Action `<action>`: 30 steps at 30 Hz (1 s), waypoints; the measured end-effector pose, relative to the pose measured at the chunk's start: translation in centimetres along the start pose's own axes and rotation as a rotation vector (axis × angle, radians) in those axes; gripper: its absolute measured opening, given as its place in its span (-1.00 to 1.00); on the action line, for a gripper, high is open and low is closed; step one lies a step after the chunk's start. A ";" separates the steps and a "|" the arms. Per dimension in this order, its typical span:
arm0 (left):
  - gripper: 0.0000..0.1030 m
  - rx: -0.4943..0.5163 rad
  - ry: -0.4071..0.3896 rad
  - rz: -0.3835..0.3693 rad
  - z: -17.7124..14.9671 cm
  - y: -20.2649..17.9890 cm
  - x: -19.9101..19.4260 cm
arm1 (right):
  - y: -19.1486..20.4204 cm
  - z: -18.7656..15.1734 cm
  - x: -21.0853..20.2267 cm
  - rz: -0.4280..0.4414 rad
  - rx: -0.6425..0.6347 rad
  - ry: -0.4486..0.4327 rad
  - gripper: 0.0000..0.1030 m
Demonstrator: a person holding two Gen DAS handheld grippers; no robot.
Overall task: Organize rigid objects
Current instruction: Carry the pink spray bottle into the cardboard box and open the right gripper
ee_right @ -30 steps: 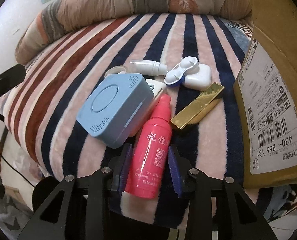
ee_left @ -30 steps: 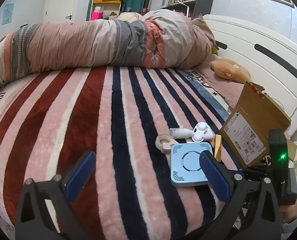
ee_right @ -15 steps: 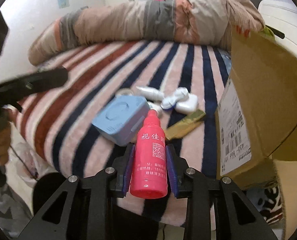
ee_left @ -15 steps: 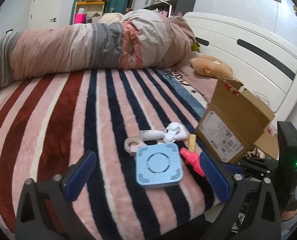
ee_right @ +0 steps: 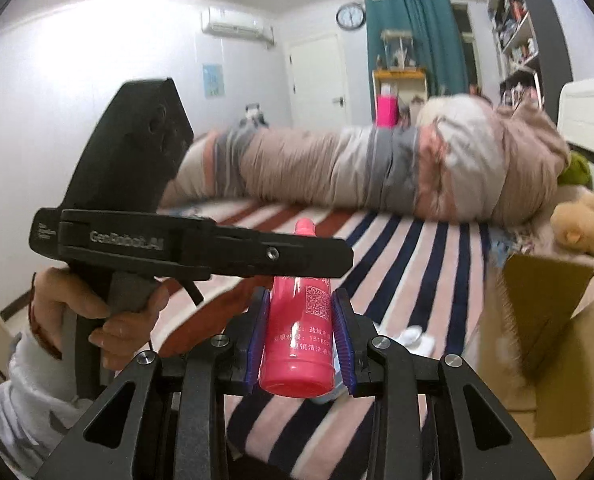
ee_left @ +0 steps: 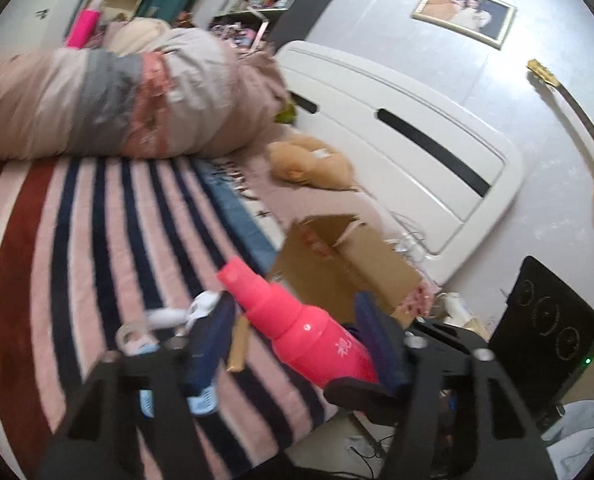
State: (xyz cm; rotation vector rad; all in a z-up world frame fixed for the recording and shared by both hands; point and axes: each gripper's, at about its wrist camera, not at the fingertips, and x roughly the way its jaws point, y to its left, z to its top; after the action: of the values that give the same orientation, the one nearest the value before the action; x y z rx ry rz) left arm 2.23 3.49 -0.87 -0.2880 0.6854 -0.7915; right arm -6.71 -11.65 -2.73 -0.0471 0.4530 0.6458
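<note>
My right gripper point(ee_right: 301, 332) is shut on a pink spray bottle point(ee_right: 299, 344) and holds it up above the bed, nozzle pointing away. In the left wrist view the same bottle point(ee_left: 301, 332) lies between my left gripper's blue pads point(ee_left: 213, 340), which stand apart on either side of it; the left gripper point(ee_left: 297, 336) is open. The left gripper's body point(ee_right: 185, 244) crosses just in front of the bottle in the right wrist view. A cardboard box point(ee_left: 345, 264) stands open at the bed's right; it also shows in the right wrist view point(ee_right: 549, 320).
On the striped blanket point(ee_left: 97, 240) lie a white case point(ee_left: 201, 304), a tape roll point(ee_left: 127, 334), a gold bar point(ee_left: 239, 340) and a blue square device point(ee_left: 201, 402), partly hidden. A rolled duvet point(ee_left: 97, 104), plush toy point(ee_left: 309, 164) and white headboard point(ee_left: 417, 140) lie behind.
My right gripper has lifted the pink bottle off the blanket and tilted it up. My left gripper has swung right so that its open pads now flank the bottle.
</note>
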 end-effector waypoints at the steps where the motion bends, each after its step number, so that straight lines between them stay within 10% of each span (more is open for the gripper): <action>1: -0.14 0.008 -0.006 0.003 0.4 -0.7 0.1 | -0.4 0.2 -0.3 -0.001 0.001 -0.013 -0.48; 13: -0.37 0.250 0.040 0.044 5.1 -12.2 9.6 | -10.9 0.3 -7.0 -0.100 0.107 -0.090 -0.48; 25: -0.57 0.314 0.290 0.070 3.9 -14.0 21.6 | -19.4 -3.9 -5.2 -0.275 0.204 0.210 -0.48; 30: 0.15 0.320 0.289 0.115 3.6 -13.7 21.5 | -19.4 -4.8 -4.4 -0.339 0.196 0.299 -0.36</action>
State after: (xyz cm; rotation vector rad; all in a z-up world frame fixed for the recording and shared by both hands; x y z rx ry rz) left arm 7.77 -21.64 -1.37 0.1583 0.8248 -0.8266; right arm -0.21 -30.54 -7.08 -0.0334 0.7764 0.2580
